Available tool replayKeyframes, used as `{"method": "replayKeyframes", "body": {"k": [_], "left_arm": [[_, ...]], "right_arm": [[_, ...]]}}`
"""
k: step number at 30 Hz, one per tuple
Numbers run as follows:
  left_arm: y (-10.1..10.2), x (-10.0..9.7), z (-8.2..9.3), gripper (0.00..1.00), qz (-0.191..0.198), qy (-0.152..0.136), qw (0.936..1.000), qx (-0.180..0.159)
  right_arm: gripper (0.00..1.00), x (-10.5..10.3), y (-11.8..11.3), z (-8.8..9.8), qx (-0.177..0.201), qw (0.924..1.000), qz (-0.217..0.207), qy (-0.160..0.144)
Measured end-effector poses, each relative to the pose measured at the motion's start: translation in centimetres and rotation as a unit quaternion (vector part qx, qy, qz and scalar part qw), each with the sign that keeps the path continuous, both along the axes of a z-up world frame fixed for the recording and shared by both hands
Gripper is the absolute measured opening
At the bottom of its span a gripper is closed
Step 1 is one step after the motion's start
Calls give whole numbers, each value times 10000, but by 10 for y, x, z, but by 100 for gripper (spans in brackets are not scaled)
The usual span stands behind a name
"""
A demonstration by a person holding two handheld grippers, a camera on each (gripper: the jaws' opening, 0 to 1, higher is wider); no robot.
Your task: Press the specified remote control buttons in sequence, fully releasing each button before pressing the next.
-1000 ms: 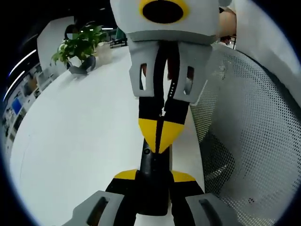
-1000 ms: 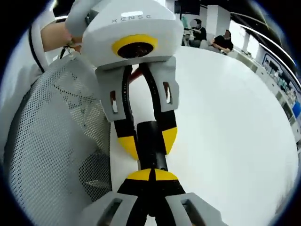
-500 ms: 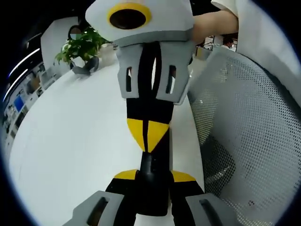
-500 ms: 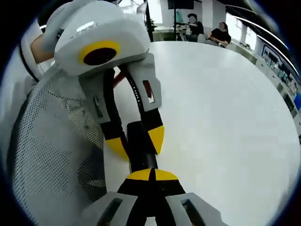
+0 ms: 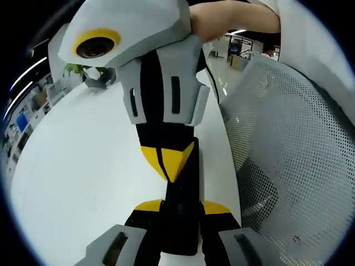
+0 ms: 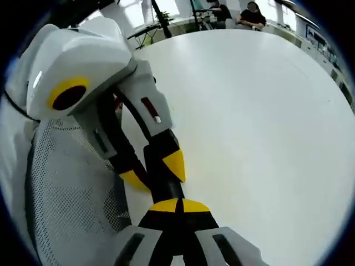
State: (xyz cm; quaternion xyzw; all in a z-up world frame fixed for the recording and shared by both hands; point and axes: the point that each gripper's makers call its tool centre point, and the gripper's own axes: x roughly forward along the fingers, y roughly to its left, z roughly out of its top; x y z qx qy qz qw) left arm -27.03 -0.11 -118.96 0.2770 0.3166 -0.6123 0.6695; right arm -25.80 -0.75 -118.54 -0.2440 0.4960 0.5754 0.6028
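I have the slim black remote control (image 5: pixel 180 213) pinched across its body in my left gripper (image 5: pixel 181 208), whose yellow-tipped jaws stand on either side of it at six o'clock in the left gripper view. The remote runs away from the camera toward twelve o'clock, lying over the edge of the large white round table (image 5: pixel 83 166). My right gripper (image 5: pixel 167 160) comes down on it from twelve o'clock, its white and grey body tilted so its top leans toward ten o'clock, and its two yellow tips are pressed together into one point that rests on the upper face of the remote; I cannot make out which button lies under it. A bare forearm (image 5: pixel 233 16) reaches in from one o'clock behind that gripper.

In the right gripper view the closed yellow tips of the right gripper (image 6: pixel 178 206) sit at six o'clock, touching the near end of the remote (image 6: pixel 163 180). The left gripper (image 6: pixel 158 169) enters from ten o'clock, leaning steeply, one yellow tip on each side of the remote. The white mesh chair back (image 5: pixel 294 160) fills three to five o'clock in the left gripper view, just beside the table edge. A green potted plant (image 5: pixel 75 68) stands far off at eleven o'clock on the table.
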Motion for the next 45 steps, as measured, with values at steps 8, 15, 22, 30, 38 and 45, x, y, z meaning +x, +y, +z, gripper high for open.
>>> {"method": "replayKeyframes", "body": {"k": [8,15,22,30,38,45], "left_arm": [[0,0,0,24,13,0,10000,-24],[0,0,0,24,47,7,10000,-54],[0,-1,0,24,26,17,10000,-94],[0,-1,0,24,18,31,9999,-119],[0,-1,0,24,1,33,10000,-67],[0,-1,0,24,6,27,10000,-93]], "right_arm": [[0,1,0,-1,91,9997,-175,-121],[0,-7,3,5,566,9942,-114,-908],[0,-16,11,7,761,9918,-161,-1014],[0,-17,12,4,312,9883,535,-1395],[0,-16,11,4,223,9849,570,-1620],[0,-17,12,5,279,9742,989,-2011]]}}
